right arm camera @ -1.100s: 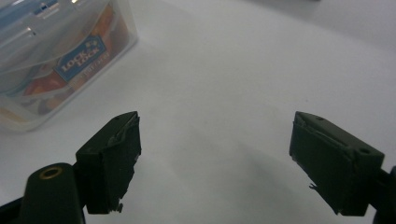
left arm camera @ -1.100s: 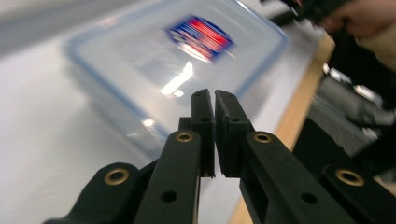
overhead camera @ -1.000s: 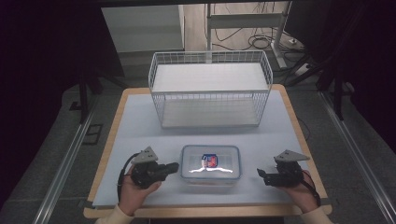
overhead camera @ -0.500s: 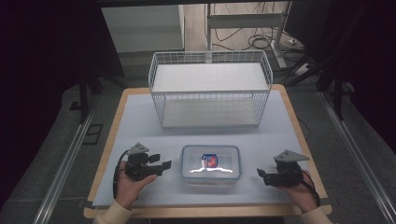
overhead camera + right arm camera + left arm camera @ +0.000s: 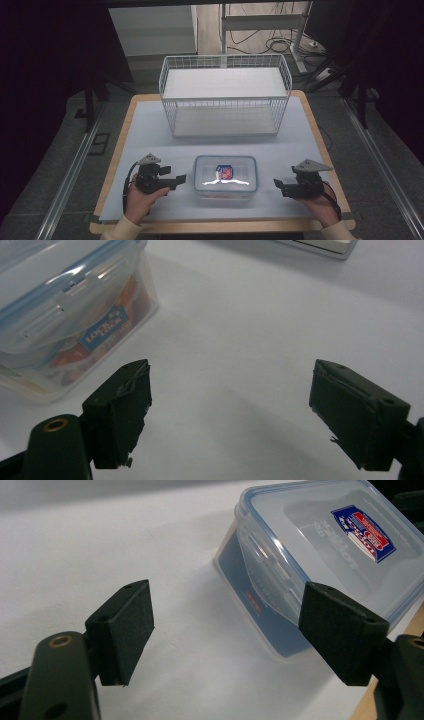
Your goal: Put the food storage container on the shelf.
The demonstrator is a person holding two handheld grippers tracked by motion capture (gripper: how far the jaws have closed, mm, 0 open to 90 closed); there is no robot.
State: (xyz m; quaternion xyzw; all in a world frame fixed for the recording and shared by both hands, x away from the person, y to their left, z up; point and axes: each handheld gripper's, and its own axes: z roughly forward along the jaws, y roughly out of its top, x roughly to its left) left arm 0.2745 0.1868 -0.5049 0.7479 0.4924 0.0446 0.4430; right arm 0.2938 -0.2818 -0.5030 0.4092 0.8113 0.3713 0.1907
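You are at the approach: both grippers flank the clear lidded food container, which sits on the white table mat near your edge. Your left gripper has just been opening its jaws; they stand wide with nothing between them, just beside the container's left end. Your right gripper also gapes, holding nothing. Next, I judge, close in on both ends evenly. Beyond stands the white wire basket, well apart, nothing blocking.
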